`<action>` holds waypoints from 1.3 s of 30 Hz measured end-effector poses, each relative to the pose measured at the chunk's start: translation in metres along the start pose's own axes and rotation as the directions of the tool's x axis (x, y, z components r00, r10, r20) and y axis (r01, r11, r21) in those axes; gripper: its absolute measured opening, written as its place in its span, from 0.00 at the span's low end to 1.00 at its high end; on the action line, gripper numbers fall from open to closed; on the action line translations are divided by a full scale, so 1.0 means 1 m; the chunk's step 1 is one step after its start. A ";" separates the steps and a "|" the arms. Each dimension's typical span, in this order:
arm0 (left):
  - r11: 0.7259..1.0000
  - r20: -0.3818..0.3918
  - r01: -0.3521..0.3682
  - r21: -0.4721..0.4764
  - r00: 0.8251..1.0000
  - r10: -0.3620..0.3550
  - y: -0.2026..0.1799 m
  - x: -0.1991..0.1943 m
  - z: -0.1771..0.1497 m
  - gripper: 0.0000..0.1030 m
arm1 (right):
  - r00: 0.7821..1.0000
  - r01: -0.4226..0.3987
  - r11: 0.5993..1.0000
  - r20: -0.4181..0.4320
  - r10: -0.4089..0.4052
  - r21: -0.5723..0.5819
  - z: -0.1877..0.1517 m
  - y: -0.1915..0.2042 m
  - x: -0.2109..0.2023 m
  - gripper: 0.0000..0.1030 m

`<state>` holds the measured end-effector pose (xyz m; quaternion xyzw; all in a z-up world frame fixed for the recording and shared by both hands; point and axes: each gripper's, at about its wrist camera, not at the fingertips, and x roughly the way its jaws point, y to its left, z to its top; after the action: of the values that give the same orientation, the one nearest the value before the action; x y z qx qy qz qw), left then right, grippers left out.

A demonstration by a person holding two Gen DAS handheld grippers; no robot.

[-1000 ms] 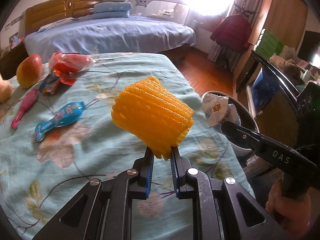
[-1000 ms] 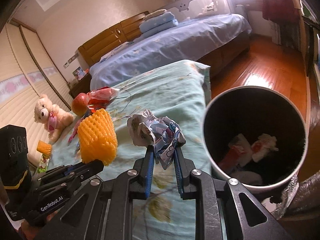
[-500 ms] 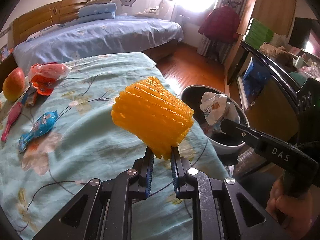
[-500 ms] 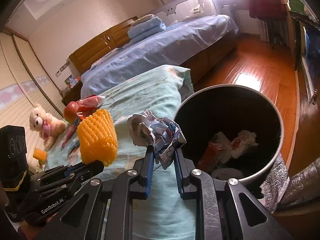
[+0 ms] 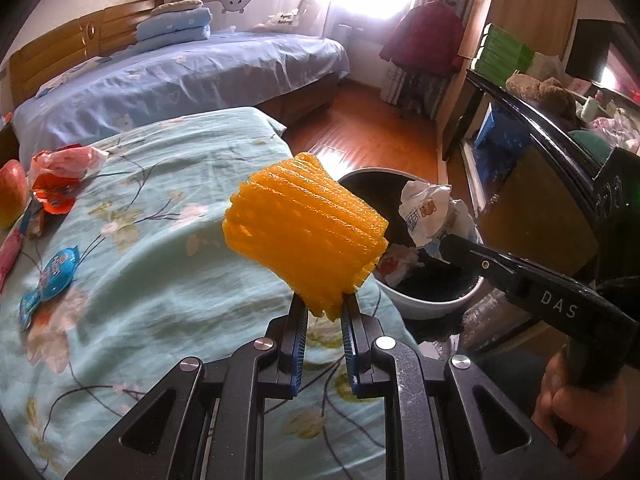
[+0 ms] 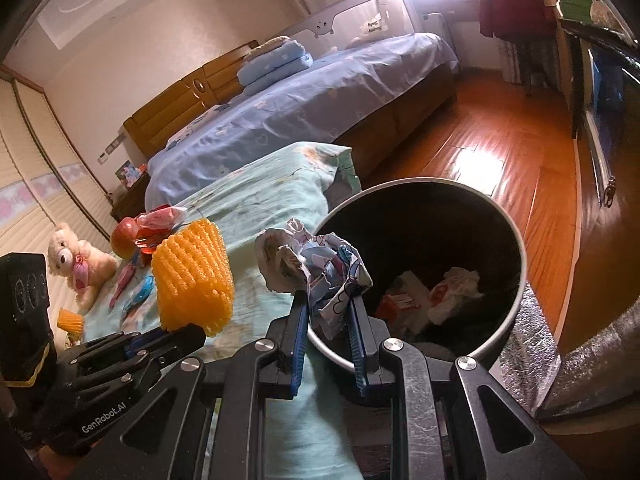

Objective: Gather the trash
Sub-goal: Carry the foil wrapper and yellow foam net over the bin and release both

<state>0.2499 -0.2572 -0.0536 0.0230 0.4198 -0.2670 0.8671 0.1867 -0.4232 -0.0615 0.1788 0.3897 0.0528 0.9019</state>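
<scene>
My left gripper (image 5: 323, 307) is shut on an orange foam fruit net (image 5: 306, 236), held up over the edge of the floral bed cover beside the bin. The same net (image 6: 194, 280) and left gripper (image 6: 176, 330) show at the left of the right wrist view. My right gripper (image 6: 328, 300) is shut on a crumpled printed wrapper (image 6: 312, 264), hanging at the near rim of the round dark bin (image 6: 516, 240). From the left wrist view that wrapper (image 5: 430, 210) sits over the bin (image 5: 436, 306). Some trash lies in the bin.
On the floral cover (image 5: 140, 260) lie a blue packet (image 5: 52, 276), red-and-white wrappers (image 5: 64, 172), a pink item and an apple (image 5: 10, 196). A teddy bear (image 6: 76, 260) sits at the left. A blue bed (image 5: 180, 76), wooden floor and dark furniture (image 5: 532, 168) surround the bin.
Both grippers have moved sideways toward the bin with their loads still held. The bin now fills more of each view, and the wrapper has come over its near rim.
</scene>
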 end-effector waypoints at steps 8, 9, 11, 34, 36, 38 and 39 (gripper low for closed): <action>1.000 -0.011 0.012 0.019 1.000 -0.011 -0.012 0.012 0.008 0.15 | 1.000 0.024 0.999 0.000 -0.024 0.024 0.004 -0.018 0.000 0.19; 1.000 -0.012 0.014 0.022 1.000 -0.013 -0.014 0.014 0.010 0.15 | 1.000 0.027 0.999 0.000 -0.027 0.026 0.005 -0.020 0.000 0.19; 0.999 -0.016 0.016 0.027 1.000 -0.016 -0.015 0.019 0.012 0.15 | 1.000 0.031 0.999 -0.003 -0.030 0.033 0.006 -0.024 0.001 0.19; 0.997 -0.046 0.021 0.075 0.999 -0.018 -0.039 0.053 0.032 0.15 | 0.997 0.077 0.995 -0.019 -0.076 0.057 0.022 -0.052 0.009 0.19; 0.997 -0.049 0.023 0.076 0.999 -0.019 -0.038 0.055 0.033 0.15 | 0.997 0.079 0.995 -0.021 -0.078 0.061 0.023 -0.054 0.010 0.19; 0.997 -0.051 0.023 0.078 0.998 -0.019 -0.040 0.057 0.034 0.15 | 0.997 0.079 0.995 -0.022 -0.078 0.066 0.024 -0.055 0.010 0.19; 0.997 -0.053 0.025 0.079 0.998 -0.021 -0.040 0.058 0.035 0.15 | 0.997 0.081 0.994 -0.023 -0.080 0.067 0.024 -0.056 0.011 0.19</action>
<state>0.2847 -0.3264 -0.0666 0.0599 0.4316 -0.2928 0.8511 0.2094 -0.4798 -0.0739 0.1927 0.4073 0.0050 0.8927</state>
